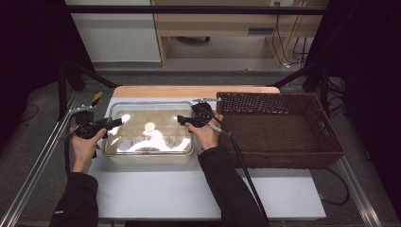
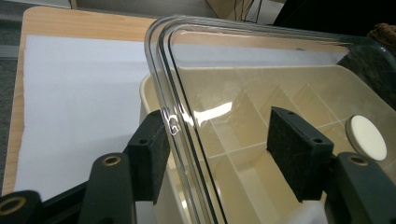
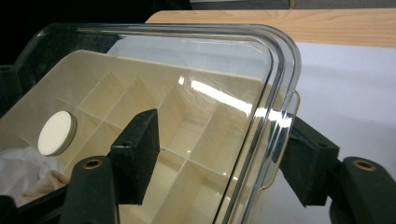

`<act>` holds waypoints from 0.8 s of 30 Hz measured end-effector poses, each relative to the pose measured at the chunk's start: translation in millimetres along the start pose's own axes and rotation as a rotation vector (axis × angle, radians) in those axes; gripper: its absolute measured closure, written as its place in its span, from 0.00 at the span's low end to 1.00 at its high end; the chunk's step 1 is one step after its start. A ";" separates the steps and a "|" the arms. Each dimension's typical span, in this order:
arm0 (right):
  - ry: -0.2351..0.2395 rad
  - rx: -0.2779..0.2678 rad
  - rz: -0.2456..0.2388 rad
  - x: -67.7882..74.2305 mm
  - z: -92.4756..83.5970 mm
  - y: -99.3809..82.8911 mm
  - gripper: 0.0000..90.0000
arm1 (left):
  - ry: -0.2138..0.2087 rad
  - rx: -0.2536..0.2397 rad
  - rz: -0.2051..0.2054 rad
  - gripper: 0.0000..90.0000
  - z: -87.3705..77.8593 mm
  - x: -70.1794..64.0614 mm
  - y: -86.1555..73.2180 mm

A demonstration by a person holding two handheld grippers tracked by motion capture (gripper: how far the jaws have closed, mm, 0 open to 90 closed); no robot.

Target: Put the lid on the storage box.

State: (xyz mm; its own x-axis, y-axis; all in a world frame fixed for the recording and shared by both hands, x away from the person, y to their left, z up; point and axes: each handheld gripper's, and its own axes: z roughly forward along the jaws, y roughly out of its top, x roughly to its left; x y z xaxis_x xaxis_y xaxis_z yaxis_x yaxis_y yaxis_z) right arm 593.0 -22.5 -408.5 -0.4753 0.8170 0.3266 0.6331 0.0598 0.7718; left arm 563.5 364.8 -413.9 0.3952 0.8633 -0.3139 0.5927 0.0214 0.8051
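Note:
A cream box [image 1: 147,159] with several compartments stands on the white table top, with a clear lid [image 1: 137,118] over it. A white round disc [image 1: 149,126] shows on or under the lid; I cannot tell which. My left gripper [image 1: 116,122] is at the lid's left edge. In the left gripper view the gripper [image 2: 219,140] stands open astride the lid's rim [image 2: 161,70], one pad outside, one over the lid. My right gripper [image 1: 182,119] is at the right edge. In its own view it [image 3: 219,149] is open astride the rim [image 3: 280,70] in the same way.
A large empty brown wicker basket [image 1: 283,101] stands right of the box, close to my right hand. A wooden board [image 1: 189,91] runs along the table's back. Crumpled white material [image 3: 18,170] lies in a near compartment. The white table top [image 1: 189,189] stretches in front of the box.

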 end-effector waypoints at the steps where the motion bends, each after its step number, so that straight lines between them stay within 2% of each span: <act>1: -0.001 0.005 0.005 0.1 0.5 -0.3 0.38 | 0.000 0.000 0.000 0.43 0.0 0.0 0.0; 5: -0.004 0.010 0.010 -0.7 2.5 -1.8 0.38 | 0.004 0.002 -0.002 0.43 1.5 0.7 -1.1; 9: 0.001 -0.010 0.008 -1.8 3.3 -4.5 0.37 | 0.008 0.001 0.003 0.43 1.5 0.4 -1.3; 11: -0.011 -0.003 0.005 -2.5 4.3 -5.7 0.37 | 0.049 0.015 0.033 0.42 2.2 -1.8 -1.5; 21: -0.025 0.004 0.011 -1.6 7.1 -8.5 0.36 | 0.047 0.029 0.015 0.41 4.2 2.0 -3.4; 22: -0.025 0.006 0.016 -1.8 7.0 -8.3 0.36 | 0.074 0.035 0.026 0.42 3.6 2.2 -4.1; 23: -0.025 0.006 0.016 -1.8 7.0 -8.3 0.36 | 0.074 0.035 0.026 0.43 3.6 2.2 -4.1; 24: -0.031 0.008 0.020 -2.0 6.5 -8.2 0.36 | 0.093 0.039 0.036 0.43 2.3 2.8 -4.2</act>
State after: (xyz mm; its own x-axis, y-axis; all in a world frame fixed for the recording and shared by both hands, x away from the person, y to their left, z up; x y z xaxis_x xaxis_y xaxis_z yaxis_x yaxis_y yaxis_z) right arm 592.7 -20.9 -419.0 -0.4431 0.8354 0.3251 0.6475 0.0475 0.7605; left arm 563.7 366.0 -419.3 0.3513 0.9062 -0.2353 0.6065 -0.0288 0.7946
